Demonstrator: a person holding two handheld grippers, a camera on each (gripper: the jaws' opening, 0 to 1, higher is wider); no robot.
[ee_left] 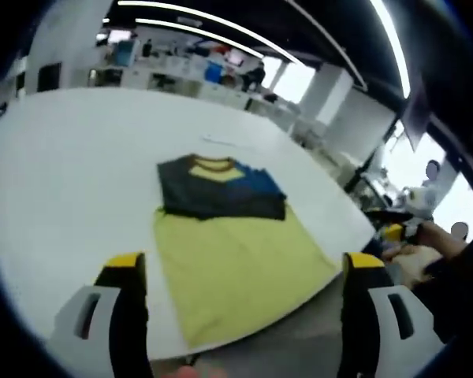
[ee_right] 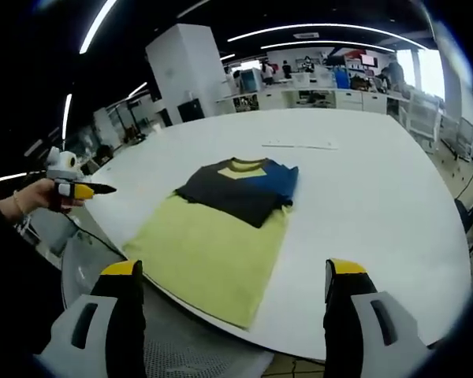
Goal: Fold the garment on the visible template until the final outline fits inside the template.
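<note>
Here the shirt (ee_left: 221, 244) lies flat on the white table (ee_left: 71, 165), its yellow lower half reaching the table's near edge and its dark upper part, with a yellow collar and a blue patch, pointing away across the table. In the right gripper view the shirt (ee_right: 221, 236) looks the same: hem at the near edge, dark top farther in. The sleeves seem already folded inward over the dark chest, so the outline is a long rectangle. I cannot make out a template outline around the shirt; a faint thin strip (ee_right: 299, 145) lies on the table beyond the collar, too small to identify.

The left gripper (ee_left: 244, 268) hangs above the hem with its jaws wide apart and nothing between them. The right gripper (ee_right: 232, 276) is likewise spread wide and empty, off the near edge in front of the hem. The left gripper also appears at the left of the right gripper view, held by a hand (ee_right: 35, 197) well clear of the shirt.

The shirt reads as light, thin knit cloth: soft, limp, apt to sag and wrinkle when lifted, and likely to slide a little on the smooth table. My judgement is that the sound grips are the two hem corners, one per gripper, pinching both layers, so the lower half can be carried evenly over toward the collar. The risk is dragging the whole shirt or catching one layer only.
</note>
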